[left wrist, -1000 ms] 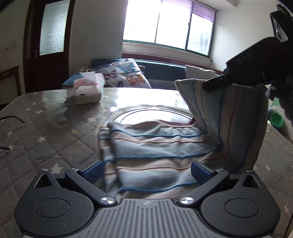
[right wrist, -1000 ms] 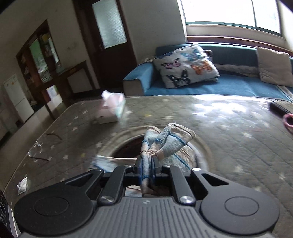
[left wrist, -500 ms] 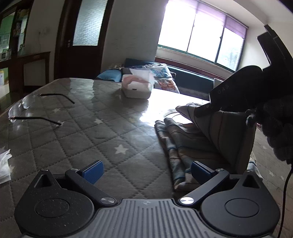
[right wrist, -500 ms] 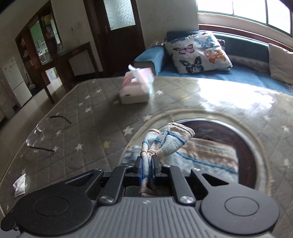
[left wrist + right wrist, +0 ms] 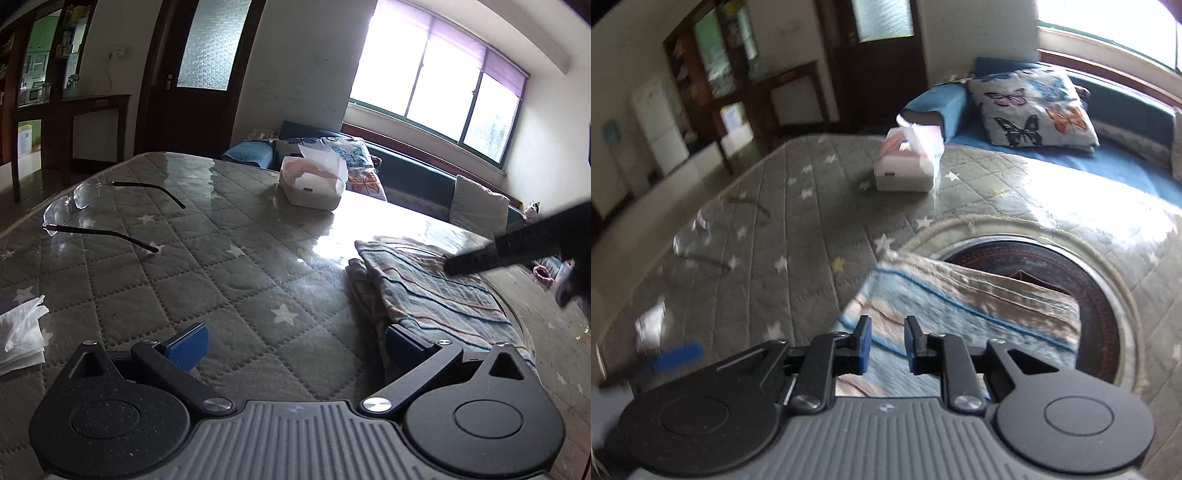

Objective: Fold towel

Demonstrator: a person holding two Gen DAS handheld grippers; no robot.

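Observation:
The striped blue and beige towel (image 5: pixel 424 291) lies folded over on the quilted table, right of my left gripper (image 5: pixel 295 345). That gripper is open over bare tablecloth, and its right pad (image 5: pixel 402 343) is at the towel's near edge. One black finger of my right gripper (image 5: pixel 517 247) reaches in from the right above the towel. In the right wrist view the right gripper (image 5: pixel 886 343) hovers just above the folded towel (image 5: pixel 960 306). Its jaws are a little apart and hold nothing.
A tissue box (image 5: pixel 314 181) stands at the far side of the table, spectacles (image 5: pixel 92 206) lie at the left and a crumpled tissue (image 5: pixel 22 332) at the near left. A dark round inset (image 5: pixel 1052 266) sits under the towel. A sofa with a butterfly cushion (image 5: pixel 1034 107) stands behind the table.
The right gripper brought the lifted towel edge down over the lower layer and let go of it. The left gripper swung left, off the towel.

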